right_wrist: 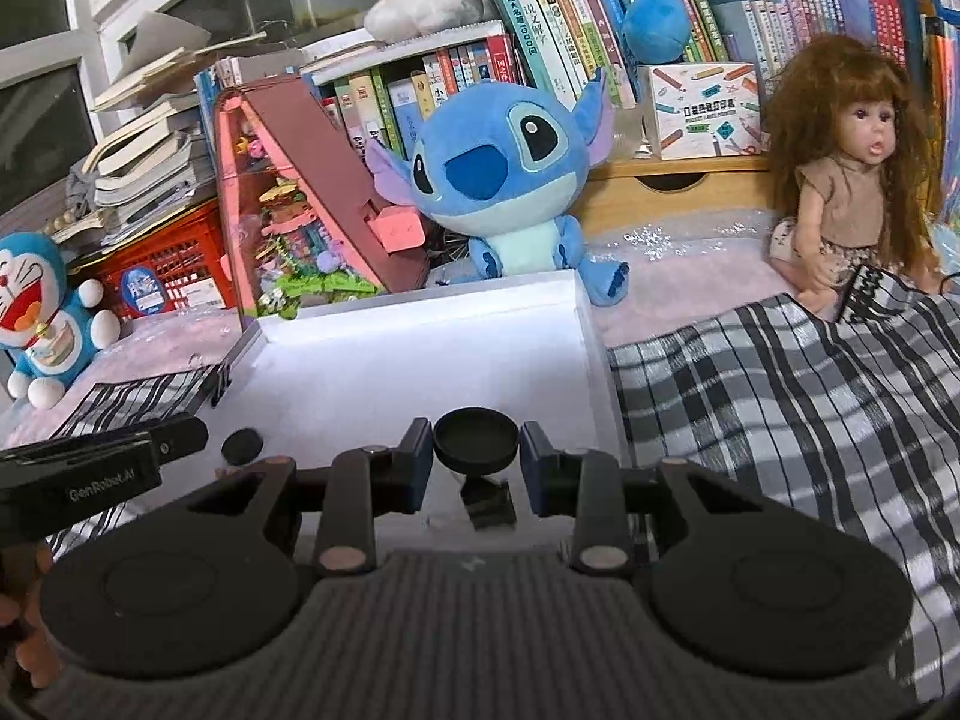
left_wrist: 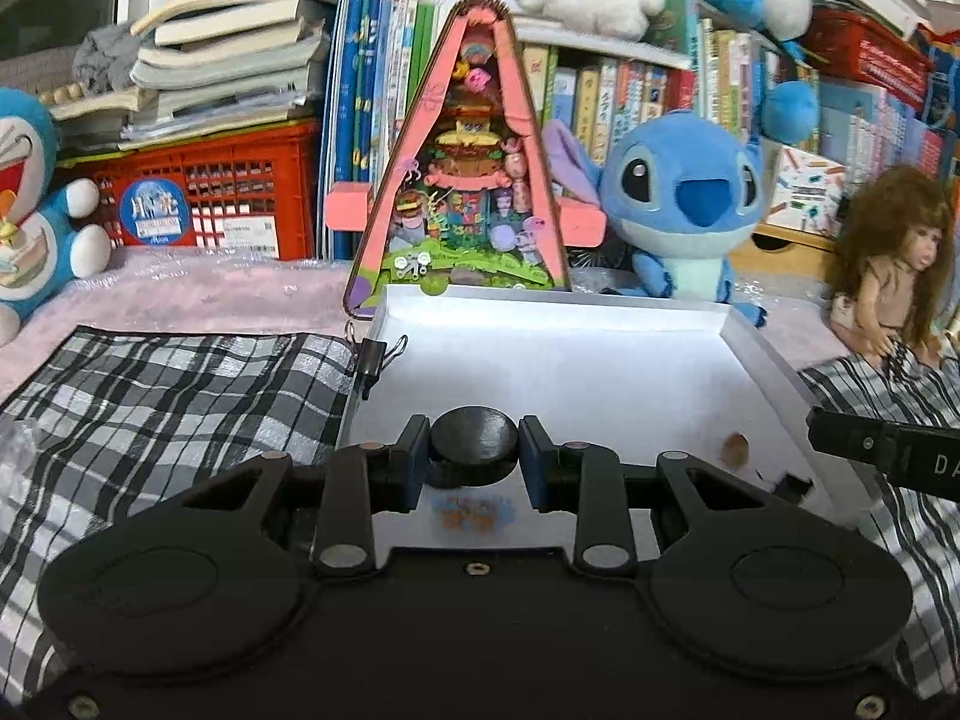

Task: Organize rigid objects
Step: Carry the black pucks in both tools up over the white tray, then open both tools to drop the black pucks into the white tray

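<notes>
Over the near end of a white tray [left_wrist: 600, 360], both my claws hang side by side, each closed on a small black round piece. My left claw [left_wrist: 474, 459] pinches a solid black disc [left_wrist: 474, 438] by its edge between its two blue-padded fingers, and my right claw [right_wrist: 476, 456] grips a shallow black cap [right_wrist: 476, 437], hollow side up, the same way. Each piece sits dead centre between the fingertips, at twelve o'clock from the camera, lifted clear of the tray floor. I judge they are held like this to be set down inside the tray, which seems to be the collecting place. A small brownish item [left_wrist: 735, 449] already lies on the tray floor at three o'clock from my left claw. Beyond the tray, at twelve o'clock, stand a pink triangular dollhouse [left_wrist: 462, 180] and a blue plush toy [left_wrist: 678, 198].
</notes>
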A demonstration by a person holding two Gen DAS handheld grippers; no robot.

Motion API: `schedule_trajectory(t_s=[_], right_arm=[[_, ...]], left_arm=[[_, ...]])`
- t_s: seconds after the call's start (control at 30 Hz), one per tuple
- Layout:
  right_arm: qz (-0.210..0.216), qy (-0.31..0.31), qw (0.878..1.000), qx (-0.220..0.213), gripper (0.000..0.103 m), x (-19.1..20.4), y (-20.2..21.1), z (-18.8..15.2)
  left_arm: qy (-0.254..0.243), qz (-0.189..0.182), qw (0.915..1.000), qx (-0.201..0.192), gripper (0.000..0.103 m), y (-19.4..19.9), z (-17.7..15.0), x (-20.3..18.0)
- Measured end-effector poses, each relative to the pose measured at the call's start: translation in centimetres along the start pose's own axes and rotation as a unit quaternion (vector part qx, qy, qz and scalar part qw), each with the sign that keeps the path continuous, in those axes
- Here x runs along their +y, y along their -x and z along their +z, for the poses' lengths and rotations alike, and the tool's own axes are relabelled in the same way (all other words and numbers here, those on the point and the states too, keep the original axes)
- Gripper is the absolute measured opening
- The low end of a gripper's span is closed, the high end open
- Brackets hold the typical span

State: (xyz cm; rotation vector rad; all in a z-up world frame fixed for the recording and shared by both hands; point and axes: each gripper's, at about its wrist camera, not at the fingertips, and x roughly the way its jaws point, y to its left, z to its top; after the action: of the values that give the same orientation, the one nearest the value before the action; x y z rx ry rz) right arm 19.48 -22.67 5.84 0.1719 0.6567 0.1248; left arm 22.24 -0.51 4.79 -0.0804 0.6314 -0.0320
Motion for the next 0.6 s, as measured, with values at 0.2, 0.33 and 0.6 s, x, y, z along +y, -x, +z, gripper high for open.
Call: schedule_trajectory(t_s=[0.2, 0.33, 0.6], right_arm=[[-0.002, -0.007, 1.0, 0.021, 0.036, -0.1, -2.8, 1.6], [-0.007, -0.011, 0.999, 0.036, 0.036, -0.1, -4.8, 2.2], [-0.011, 0.016, 0.998, 0.057, 0.036, 0.5, -8.0, 2.8]], left_arm=[[0.012, 0.002, 0.9995, 0.029, 0.03, -3.5, 2.2, 0.4], [0.013, 0.002, 0.9988, 0.047, 0.03, -5.7, 3.0, 0.4], [0.021, 0.016, 0.9968, 0.076, 0.03, -9.3, 3.2, 0.4]])
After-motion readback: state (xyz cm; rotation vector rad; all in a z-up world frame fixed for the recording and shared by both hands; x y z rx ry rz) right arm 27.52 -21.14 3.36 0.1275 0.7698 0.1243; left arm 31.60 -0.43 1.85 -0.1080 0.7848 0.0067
